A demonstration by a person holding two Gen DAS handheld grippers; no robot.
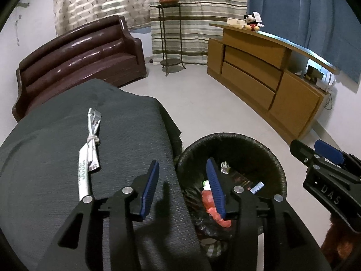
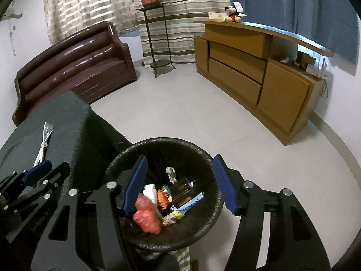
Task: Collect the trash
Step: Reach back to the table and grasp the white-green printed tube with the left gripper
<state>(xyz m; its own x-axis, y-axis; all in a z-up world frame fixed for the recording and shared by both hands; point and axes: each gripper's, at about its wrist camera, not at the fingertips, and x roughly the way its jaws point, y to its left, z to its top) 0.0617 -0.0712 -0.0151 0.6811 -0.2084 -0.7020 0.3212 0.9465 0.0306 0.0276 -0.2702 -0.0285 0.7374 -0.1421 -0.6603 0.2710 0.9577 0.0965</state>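
Observation:
A knotted white wrapper (image 1: 89, 151) lies on the dark grey cloth-covered table (image 1: 56, 158); it also shows in the right wrist view (image 2: 44, 143). A black trash bin (image 2: 203, 158) stands on the floor beside the table and holds several pieces of trash, among them a red plastic bag (image 2: 146, 214). The bin also shows in the left wrist view (image 1: 259, 149). My left gripper (image 1: 182, 180) is open and empty over the table's right edge and the bin's rim. My right gripper (image 2: 179, 178) is open and empty above the bin.
A brown leather sofa (image 1: 74, 61) stands behind the table. A metal plant stand (image 1: 170, 36) with a potted plant is at the back. A wooden cabinet (image 1: 259, 76) with a Mickey Mouse toy (image 1: 252, 22) runs along the right wall. Pale tiled floor (image 2: 180, 113) lies between them.

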